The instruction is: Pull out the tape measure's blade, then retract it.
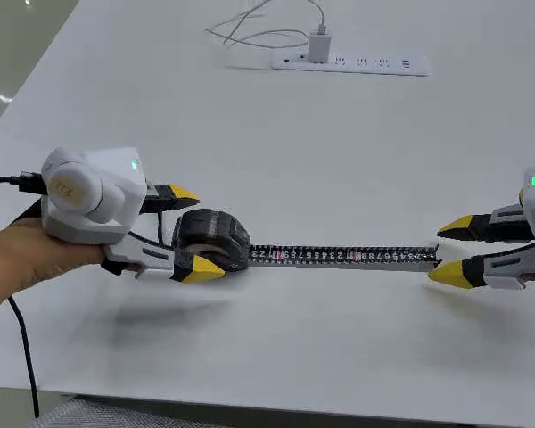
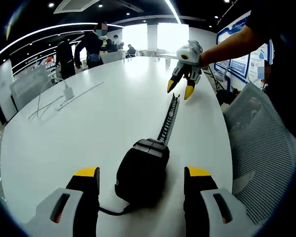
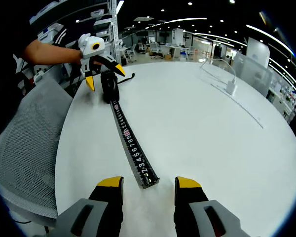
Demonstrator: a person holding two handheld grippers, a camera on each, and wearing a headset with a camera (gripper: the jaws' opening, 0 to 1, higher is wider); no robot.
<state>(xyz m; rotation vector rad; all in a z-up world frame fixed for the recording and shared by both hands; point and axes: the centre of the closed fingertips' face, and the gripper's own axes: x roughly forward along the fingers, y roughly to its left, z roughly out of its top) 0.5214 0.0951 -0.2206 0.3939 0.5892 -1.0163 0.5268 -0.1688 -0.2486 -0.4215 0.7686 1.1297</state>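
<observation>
A wide white desk (image 1: 339, 134) in a large open-plan office carries the work, with a power strip (image 1: 352, 61) and its plugged-in charger lying well beyond both sets of jaws. The tape measure's black case (image 1: 212, 239) is seen between the jaws of the left gripper (image 1: 194, 232), which are spread wide; in the left gripper view a gap is left on either side, so the case is straddled rather than clamped. The blade (image 1: 339, 256) is laid flat from the case to the right gripper (image 1: 448, 250), whose jaws are parted, with the blade's end (image 3: 149, 182) just ahead of and between them, unheld.

With the blade out, retraction is judged to be at hand. The case should be pinned firmly first, and the end guided back rather than let fly, so that whipping is avoided.

The only container of sorts is the case, into which the blade runs
</observation>
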